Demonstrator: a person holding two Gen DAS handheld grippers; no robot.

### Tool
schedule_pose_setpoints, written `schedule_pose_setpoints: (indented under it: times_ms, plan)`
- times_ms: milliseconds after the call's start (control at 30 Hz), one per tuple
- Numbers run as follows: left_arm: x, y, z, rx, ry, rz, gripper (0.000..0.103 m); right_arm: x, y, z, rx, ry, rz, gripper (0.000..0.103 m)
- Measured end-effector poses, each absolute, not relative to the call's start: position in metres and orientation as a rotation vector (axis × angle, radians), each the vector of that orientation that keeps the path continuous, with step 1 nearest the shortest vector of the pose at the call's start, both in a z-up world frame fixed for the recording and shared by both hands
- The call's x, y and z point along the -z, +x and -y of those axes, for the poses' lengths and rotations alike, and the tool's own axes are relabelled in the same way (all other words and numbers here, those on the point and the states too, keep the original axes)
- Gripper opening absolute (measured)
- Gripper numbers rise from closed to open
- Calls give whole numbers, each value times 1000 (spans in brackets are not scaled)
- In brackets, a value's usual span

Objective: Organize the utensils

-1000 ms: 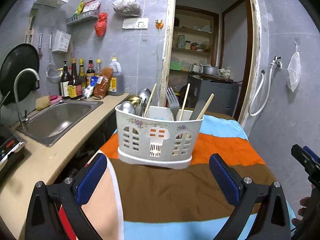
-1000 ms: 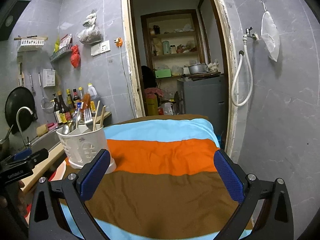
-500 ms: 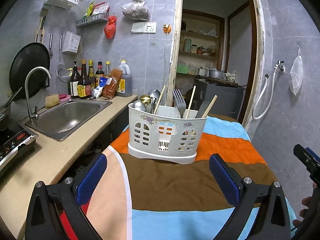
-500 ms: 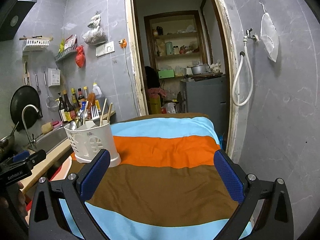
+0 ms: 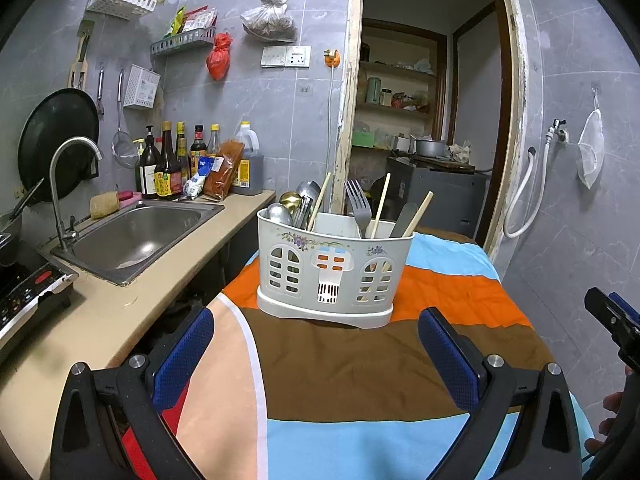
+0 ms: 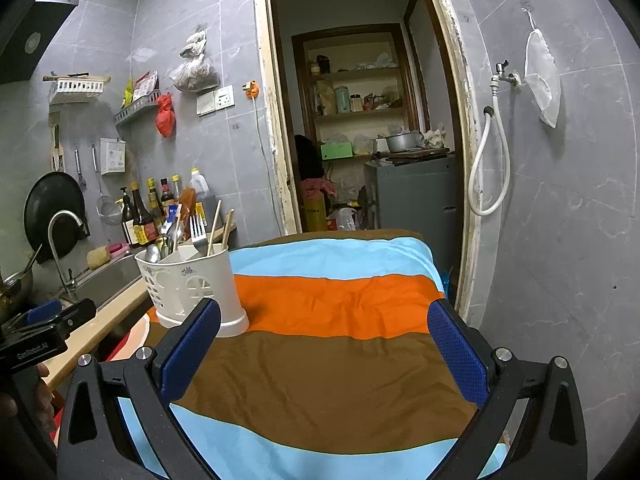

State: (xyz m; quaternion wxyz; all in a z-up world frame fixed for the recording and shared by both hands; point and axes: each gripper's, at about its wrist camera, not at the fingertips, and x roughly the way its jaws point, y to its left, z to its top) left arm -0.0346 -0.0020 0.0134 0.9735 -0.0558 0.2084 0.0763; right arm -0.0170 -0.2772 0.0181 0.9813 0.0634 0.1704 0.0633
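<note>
A white plastic utensil caddy [image 5: 334, 276] stands upright on the striped cloth [image 5: 340, 364]; it also shows in the right wrist view [image 6: 192, 288]. It holds spoons [image 5: 294, 204], a fork [image 5: 358, 206], a knife and wooden chopsticks [image 5: 380, 210]. My left gripper [image 5: 316, 354] is open and empty, just short of the caddy. My right gripper [image 6: 324, 350] is open and empty over the cloth, to the right of the caddy.
A steel sink [image 5: 136, 236] with a tap [image 5: 64, 184] sits in the counter at the left, with sauce bottles [image 5: 168, 164] behind it. An induction cooker [image 5: 24, 292] is at the near left. A doorway [image 5: 424, 128] lies behind the cloth-covered table.
Both grippers have pulled back and up from the caddy, which now looks smaller and further off. Both stay open and empty.
</note>
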Motion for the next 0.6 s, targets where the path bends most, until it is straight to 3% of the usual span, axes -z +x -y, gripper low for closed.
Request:
schedule_pose_setpoints:
  times_ms: [600]
  plan:
    - [-7, -36, 0, -153, -112, -431, 103, -15, -18, 273, -132, 126, -352, 102]
